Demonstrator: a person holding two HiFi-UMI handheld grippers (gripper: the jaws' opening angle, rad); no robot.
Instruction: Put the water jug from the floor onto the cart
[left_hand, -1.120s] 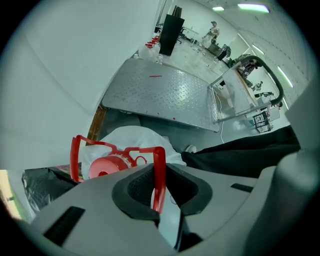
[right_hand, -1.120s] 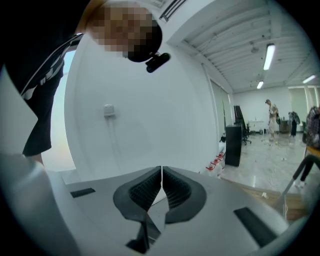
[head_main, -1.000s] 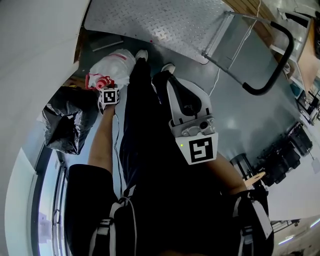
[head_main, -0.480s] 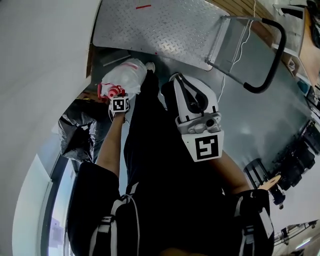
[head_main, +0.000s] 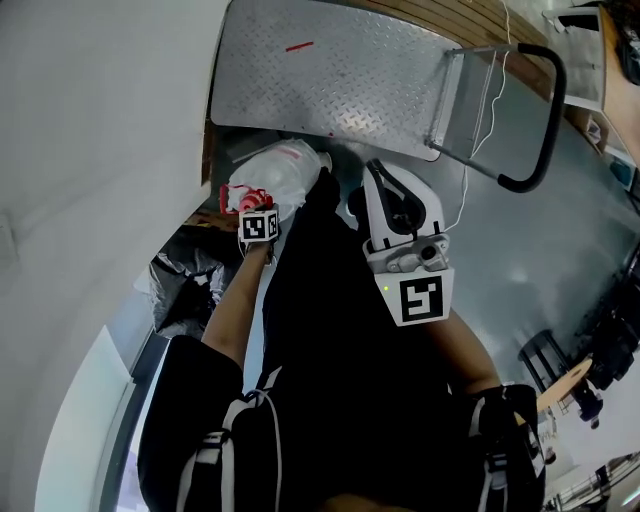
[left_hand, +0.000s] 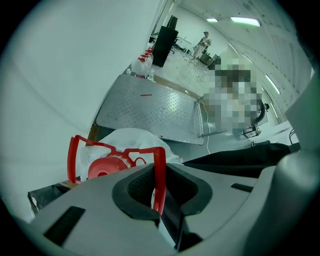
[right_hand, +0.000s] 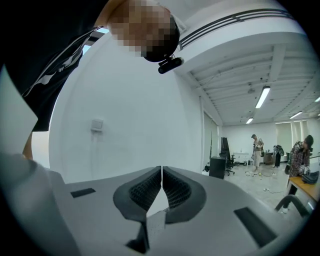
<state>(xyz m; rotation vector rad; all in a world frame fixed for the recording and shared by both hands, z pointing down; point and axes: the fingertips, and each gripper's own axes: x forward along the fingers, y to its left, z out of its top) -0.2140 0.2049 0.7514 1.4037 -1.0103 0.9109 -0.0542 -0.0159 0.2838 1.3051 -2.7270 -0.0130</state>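
The water jug (head_main: 287, 170) is translucent white with a red cap (left_hand: 103, 167) and a red carrying handle (left_hand: 160, 172). It hangs off the floor beside my leg. My left gripper (head_main: 252, 203) points steeply down and is shut on that red handle; in the left gripper view the handle's bar runs between the left gripper's (left_hand: 159, 196) pads. The cart (head_main: 340, 70), a diamond-plate metal platform, lies just beyond the jug, and it also shows in the left gripper view (left_hand: 150, 110). My right gripper (head_main: 378, 175) is held about level, shut and empty (right_hand: 161, 181).
A black plastic bag (head_main: 185, 290) lies by the white wall (head_main: 90, 150) on the left. The cart's black push handle (head_main: 545, 120) stands at its right end, with a white cord over it. Dark equipment (head_main: 600, 340) sits at the far right.
My left gripper has risen with the jug hanging from it, toward the cart's near edge. The right gripper has risen too. More of the cart platform now shows.
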